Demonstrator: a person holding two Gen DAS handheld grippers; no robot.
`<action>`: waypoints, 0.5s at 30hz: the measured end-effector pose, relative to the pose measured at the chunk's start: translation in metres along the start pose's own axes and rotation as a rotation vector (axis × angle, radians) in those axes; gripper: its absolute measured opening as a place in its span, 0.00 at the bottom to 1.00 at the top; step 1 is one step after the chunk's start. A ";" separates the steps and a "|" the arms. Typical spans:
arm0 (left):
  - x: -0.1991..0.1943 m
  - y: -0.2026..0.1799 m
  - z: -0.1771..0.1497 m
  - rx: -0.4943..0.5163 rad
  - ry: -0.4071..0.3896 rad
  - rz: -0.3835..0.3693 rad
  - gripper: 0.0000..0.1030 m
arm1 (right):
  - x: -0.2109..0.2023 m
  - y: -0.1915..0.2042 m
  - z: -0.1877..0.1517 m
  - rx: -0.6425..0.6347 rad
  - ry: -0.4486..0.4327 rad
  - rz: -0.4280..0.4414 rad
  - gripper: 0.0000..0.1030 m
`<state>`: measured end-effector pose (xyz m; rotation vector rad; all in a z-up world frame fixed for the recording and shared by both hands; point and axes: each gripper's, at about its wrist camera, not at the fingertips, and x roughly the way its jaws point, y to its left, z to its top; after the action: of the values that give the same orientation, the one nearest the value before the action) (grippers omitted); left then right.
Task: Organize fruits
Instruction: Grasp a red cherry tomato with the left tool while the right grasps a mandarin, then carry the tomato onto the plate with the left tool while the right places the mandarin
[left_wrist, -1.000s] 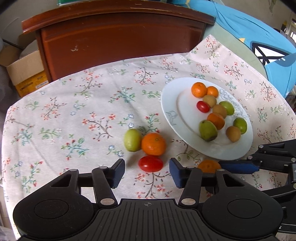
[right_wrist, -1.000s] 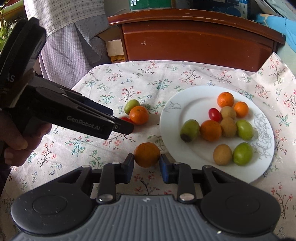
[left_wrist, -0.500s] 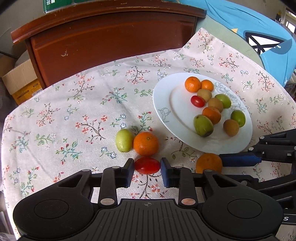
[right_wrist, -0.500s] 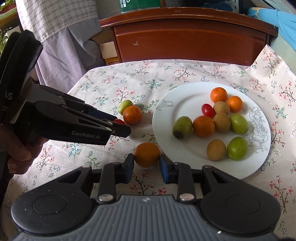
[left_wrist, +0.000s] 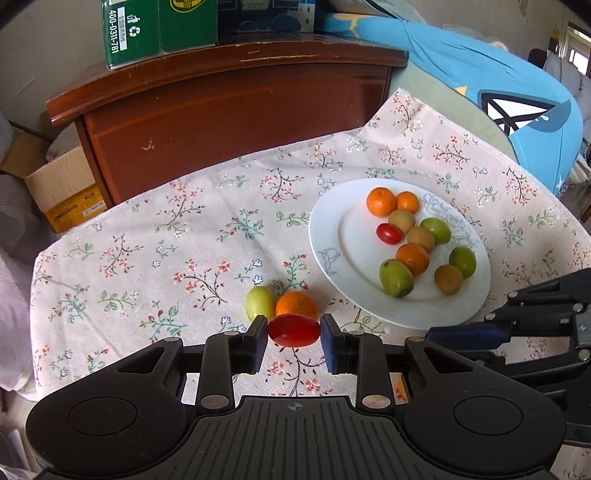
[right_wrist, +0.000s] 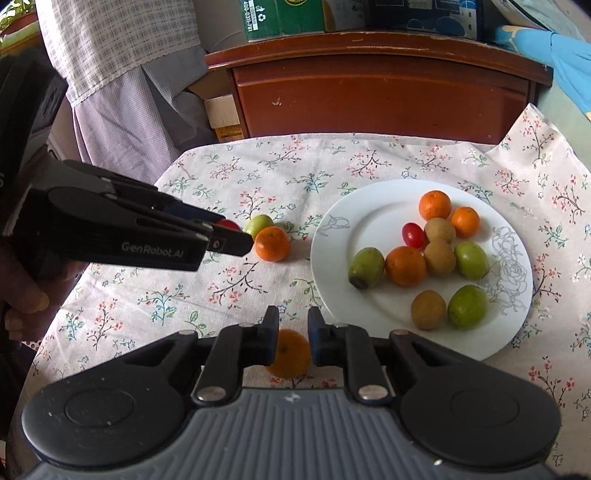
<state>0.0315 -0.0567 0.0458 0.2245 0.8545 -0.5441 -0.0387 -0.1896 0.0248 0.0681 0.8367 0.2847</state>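
My left tool (left_wrist: 294, 334) pinches the tomato (left_wrist: 293, 329) just left of the plate (left_wrist: 332, 236), ready to carry it there; my right tool (right_wrist: 292, 334) clamps an orange (right_wrist: 289, 353) near the plate's front rim.

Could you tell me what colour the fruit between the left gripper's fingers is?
Red: the tomato, clearest in the left wrist view.

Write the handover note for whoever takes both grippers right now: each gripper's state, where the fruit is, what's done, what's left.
Left gripper: shut on the red tomato.
Right gripper: shut on an orange, near the plate's rim.
White plate: ten fruits already on it.
On the tablecloth: a green fruit and a loose orange.
Left: plate both held fruits, then those two.
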 end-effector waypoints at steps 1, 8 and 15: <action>0.000 0.000 0.000 0.002 -0.002 0.002 0.27 | 0.001 -0.001 -0.001 0.004 0.002 0.005 0.19; 0.004 0.001 0.000 -0.001 0.012 0.005 0.27 | 0.007 -0.007 -0.004 0.022 0.012 0.004 0.39; 0.007 0.002 0.000 -0.001 0.016 0.003 0.27 | 0.015 0.004 -0.010 -0.024 0.043 0.025 0.40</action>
<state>0.0356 -0.0574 0.0405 0.2294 0.8694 -0.5395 -0.0376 -0.1819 0.0086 0.0498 0.8750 0.3207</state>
